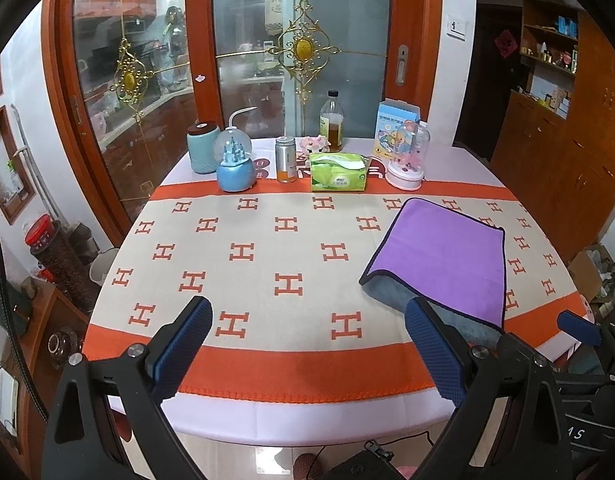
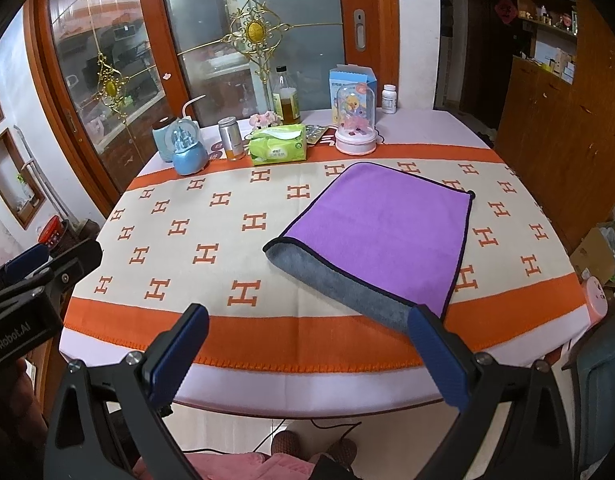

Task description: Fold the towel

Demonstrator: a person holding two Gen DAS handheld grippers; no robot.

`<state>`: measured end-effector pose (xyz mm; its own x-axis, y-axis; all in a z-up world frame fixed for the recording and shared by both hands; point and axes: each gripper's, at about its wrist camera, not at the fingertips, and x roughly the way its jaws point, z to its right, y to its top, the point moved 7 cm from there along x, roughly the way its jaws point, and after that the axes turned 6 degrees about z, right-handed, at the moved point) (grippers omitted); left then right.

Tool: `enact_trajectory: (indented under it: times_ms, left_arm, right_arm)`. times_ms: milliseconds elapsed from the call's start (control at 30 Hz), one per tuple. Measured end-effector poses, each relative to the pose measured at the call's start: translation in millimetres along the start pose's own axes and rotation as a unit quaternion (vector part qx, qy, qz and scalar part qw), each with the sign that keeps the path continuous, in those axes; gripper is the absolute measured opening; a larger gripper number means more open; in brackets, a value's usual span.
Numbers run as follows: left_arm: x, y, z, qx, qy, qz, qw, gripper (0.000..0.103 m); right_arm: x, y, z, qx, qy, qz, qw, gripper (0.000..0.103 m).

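A purple towel (image 1: 447, 256) with a grey underside lies folded on the right part of the table; it also shows in the right wrist view (image 2: 383, 232). Its grey lower layer sticks out along the near edge (image 2: 347, 284). My left gripper (image 1: 307, 344) is open and empty above the table's near edge, to the left of the towel. My right gripper (image 2: 307, 352) is open and empty, held near the table's front edge with its right finger (image 2: 435, 352) just before the towel's near corner. The left gripper shows at the left edge of the right wrist view (image 2: 31, 272).
The table wears an orange and cream cloth with H marks (image 2: 227, 240). Along its far side stand a blue snow globe (image 1: 235, 164), a metal can (image 1: 286, 159), a green tissue pack (image 1: 338, 172), an oil bottle (image 1: 332, 122), a box (image 1: 395, 128) and a pink domed toy (image 1: 407, 156). Glass doors stand behind; a wooden cabinet (image 2: 559, 128) stands right.
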<state>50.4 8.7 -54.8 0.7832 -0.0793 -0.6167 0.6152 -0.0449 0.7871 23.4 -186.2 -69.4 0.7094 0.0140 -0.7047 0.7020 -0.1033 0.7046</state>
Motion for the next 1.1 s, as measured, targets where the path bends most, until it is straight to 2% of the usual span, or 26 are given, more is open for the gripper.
enact_trajectory:
  times_ms: [600, 1100]
  left_arm:
    - [0, -11, -11, 0.045, -0.074, 0.001, 0.9962, 0.097]
    - [50, 1, 26, 0.102, -0.113, -0.026, 0.988, 0.097]
  right_arm:
    - [-28, -21, -8, 0.037, -0.04, 0.061, 0.997, 0.1]
    - [-12, -16, 45, 0.044, -0.074, 0.087, 0.992, 0.1]
